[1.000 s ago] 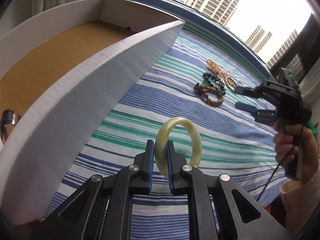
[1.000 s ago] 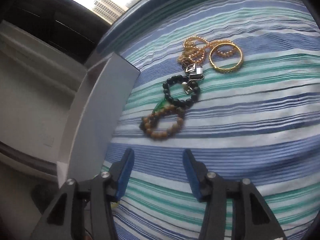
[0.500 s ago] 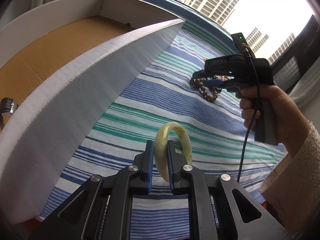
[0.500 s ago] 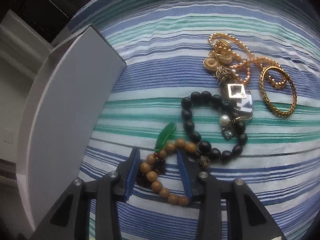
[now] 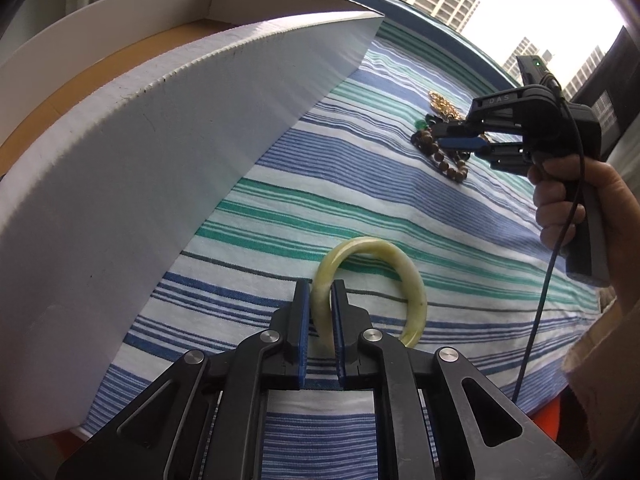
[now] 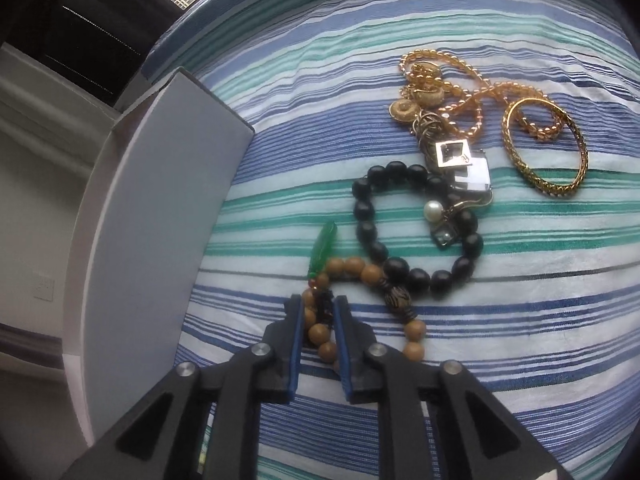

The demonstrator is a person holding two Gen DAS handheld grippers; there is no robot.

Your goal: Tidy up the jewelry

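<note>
My left gripper (image 5: 320, 308) is clamped on the pale green bangle (image 5: 376, 276), held upright over the striped cloth (image 5: 360, 184), just beside the white box wall (image 5: 168, 152). My right gripper (image 6: 316, 320) has its fingers closed in around the brown bead bracelet (image 6: 352, 304); whether they actually pinch it, I can't quite tell. The black bead bracelet (image 6: 400, 232) touches it, gold chains (image 6: 460, 96) beyond.

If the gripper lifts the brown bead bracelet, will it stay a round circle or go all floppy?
Probably floppy: the brown bead bracelet is separate beads on a string, already lying in a bent loop. It may drag the black bead bracelet, since they touch. The right gripper fingers squeeze only a few beads, so the rest would likely dangle.
</note>
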